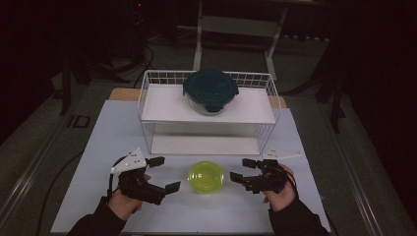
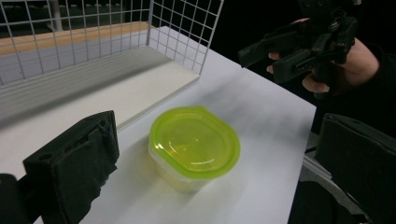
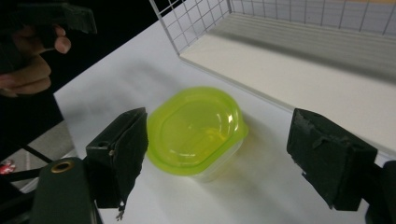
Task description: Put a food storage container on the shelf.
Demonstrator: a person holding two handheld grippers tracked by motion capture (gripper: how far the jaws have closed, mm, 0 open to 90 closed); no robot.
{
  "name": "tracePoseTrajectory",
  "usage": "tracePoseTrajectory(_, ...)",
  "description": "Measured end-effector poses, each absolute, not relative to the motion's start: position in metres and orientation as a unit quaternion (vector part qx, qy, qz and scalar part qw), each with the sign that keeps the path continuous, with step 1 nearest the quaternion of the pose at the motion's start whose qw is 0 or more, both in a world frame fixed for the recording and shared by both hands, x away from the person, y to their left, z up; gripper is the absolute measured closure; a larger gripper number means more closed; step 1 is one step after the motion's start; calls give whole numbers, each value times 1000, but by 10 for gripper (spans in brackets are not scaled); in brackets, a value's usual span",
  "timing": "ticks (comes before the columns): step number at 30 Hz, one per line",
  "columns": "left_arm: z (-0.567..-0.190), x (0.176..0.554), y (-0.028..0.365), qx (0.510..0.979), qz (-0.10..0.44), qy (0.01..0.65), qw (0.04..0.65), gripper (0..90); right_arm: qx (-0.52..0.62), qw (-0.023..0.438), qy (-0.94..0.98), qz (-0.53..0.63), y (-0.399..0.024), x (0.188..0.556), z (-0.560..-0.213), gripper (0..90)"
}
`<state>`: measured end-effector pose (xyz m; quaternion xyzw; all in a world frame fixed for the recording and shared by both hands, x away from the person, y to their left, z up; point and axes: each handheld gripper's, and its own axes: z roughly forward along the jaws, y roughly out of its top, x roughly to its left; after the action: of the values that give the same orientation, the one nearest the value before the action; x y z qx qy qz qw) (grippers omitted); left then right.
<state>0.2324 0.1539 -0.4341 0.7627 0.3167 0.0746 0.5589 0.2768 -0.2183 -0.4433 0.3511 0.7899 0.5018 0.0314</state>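
Note:
A small clear container with a yellow-green lid (image 1: 206, 176) sits on the white table between both grippers. My left gripper (image 1: 164, 173) is to its left, jaws wide apart and empty, pointing toward it. My right gripper (image 1: 241, 170) is to its right, also open and empty. In the left gripper view the container (image 2: 194, 144) lies ahead between the two black jaws of the left gripper (image 2: 219, 140), untouched, with the right gripper (image 2: 303, 46) beyond it. In the right gripper view the container (image 3: 194, 128) lies ahead of the open right gripper (image 3: 219, 144), and neither pad touches it.
A white wire rack (image 1: 147, 98) with a white shelf stands behind the container. On that shelf rests a glass bowl with a dark teal lid (image 1: 210, 91). The white table (image 1: 113, 137) ends near the person's forearms; dark floor surrounds it.

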Motion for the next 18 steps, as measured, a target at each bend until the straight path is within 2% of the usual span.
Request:
tracePoseTrajectory(12,-447,262,127,781,19,343,521,0,389,11,782,486,-202,288,-449,124)
tracePoseTrajectory(18,-459,276,114,783,-13,372,499,0,425,-19,775,467,-197,297,-458,141)
